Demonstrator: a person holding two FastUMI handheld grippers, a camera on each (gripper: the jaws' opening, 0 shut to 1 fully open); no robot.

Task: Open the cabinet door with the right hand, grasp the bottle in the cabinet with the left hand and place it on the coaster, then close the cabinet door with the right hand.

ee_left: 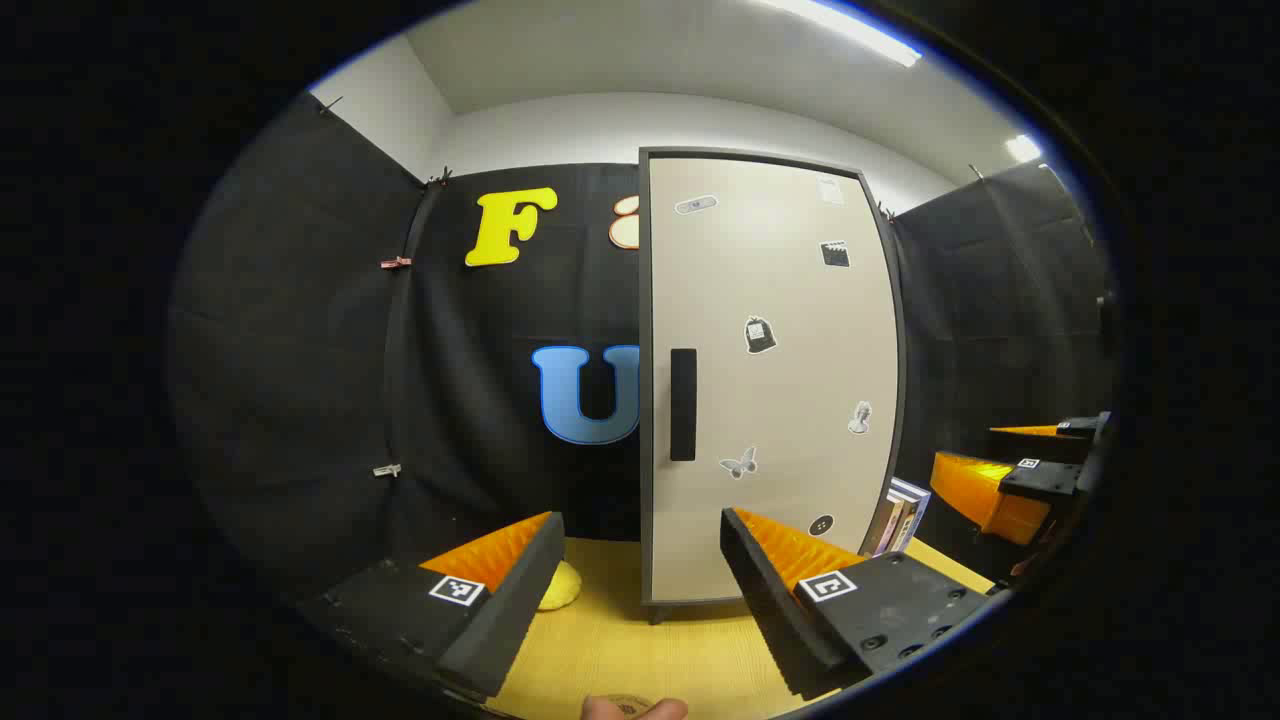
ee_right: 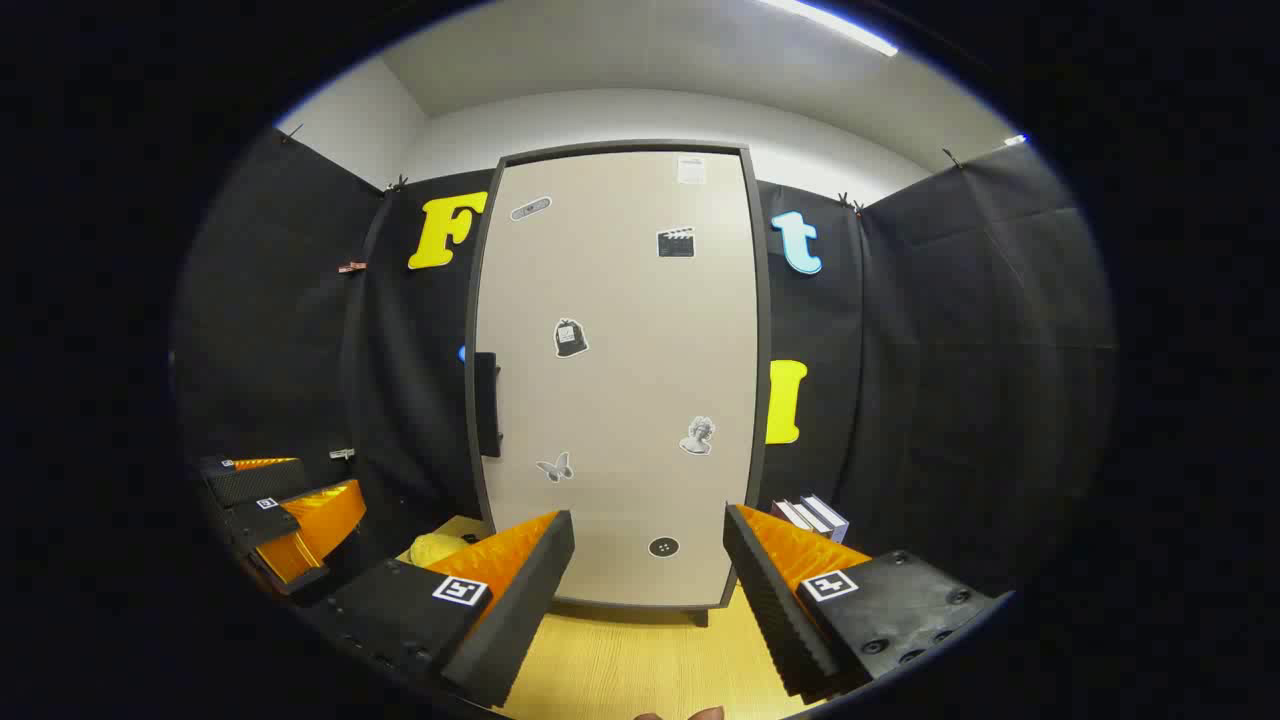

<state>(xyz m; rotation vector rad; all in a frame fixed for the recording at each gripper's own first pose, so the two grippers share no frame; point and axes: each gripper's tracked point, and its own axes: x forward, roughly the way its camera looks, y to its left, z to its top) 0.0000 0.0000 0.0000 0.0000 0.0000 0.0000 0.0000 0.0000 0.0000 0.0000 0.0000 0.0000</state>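
Note:
A tall cabinet with a beige sticker-covered door point(ee_left: 770, 380) stands shut on the wooden table; its black handle point(ee_left: 683, 404) runs down the door's left edge. My left gripper point(ee_left: 641, 522) is open, a short way in front of the door's handle side. My right gripper point(ee_right: 648, 516) is also open and faces the door point(ee_right: 620, 380) squarely, the handle point(ee_right: 487, 404) off to its left. Each gripper appears at the edge of the other's view: the right gripper point(ee_left: 1010, 462) and the left gripper point(ee_right: 285, 495). Whatever is inside the cabinet is hidden behind the door.
A yellow rounded object point(ee_left: 557, 590) lies on the table point(ee_left: 620, 650) left of the cabinet foot, seen too as the yellow object point(ee_right: 438, 548). A few books point(ee_left: 900, 512) lean at the cabinet's right side. Black cloth walls close in the booth.

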